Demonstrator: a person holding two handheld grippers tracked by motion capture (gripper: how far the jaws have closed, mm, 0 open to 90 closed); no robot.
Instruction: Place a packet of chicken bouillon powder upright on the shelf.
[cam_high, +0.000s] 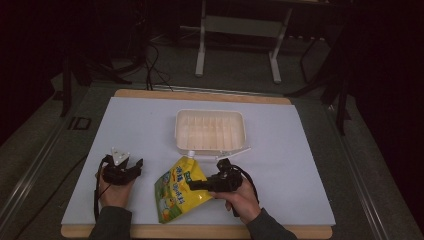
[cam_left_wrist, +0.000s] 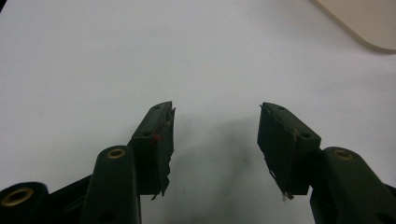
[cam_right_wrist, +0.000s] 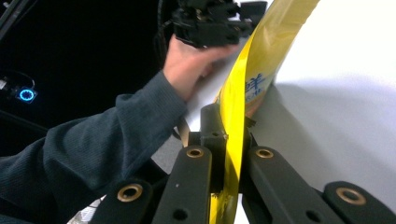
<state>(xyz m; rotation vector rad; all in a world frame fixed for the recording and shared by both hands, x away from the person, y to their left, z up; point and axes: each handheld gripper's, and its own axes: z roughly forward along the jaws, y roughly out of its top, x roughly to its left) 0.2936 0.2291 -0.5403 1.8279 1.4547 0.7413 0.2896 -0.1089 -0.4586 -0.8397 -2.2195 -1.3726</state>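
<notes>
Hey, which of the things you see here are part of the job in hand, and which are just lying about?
In the job:
- yellow pouch, clamped in the right gripper
- white tray, likely where it goes
- left gripper, open, resting on the table

Lying about:
- metal stand behind the table
- floor cables

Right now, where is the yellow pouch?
In the high view, the yellow pouch is at the near middle of the table, just in front of the white tray, clamped in the right gripper, with the left gripper to its left.
</notes>
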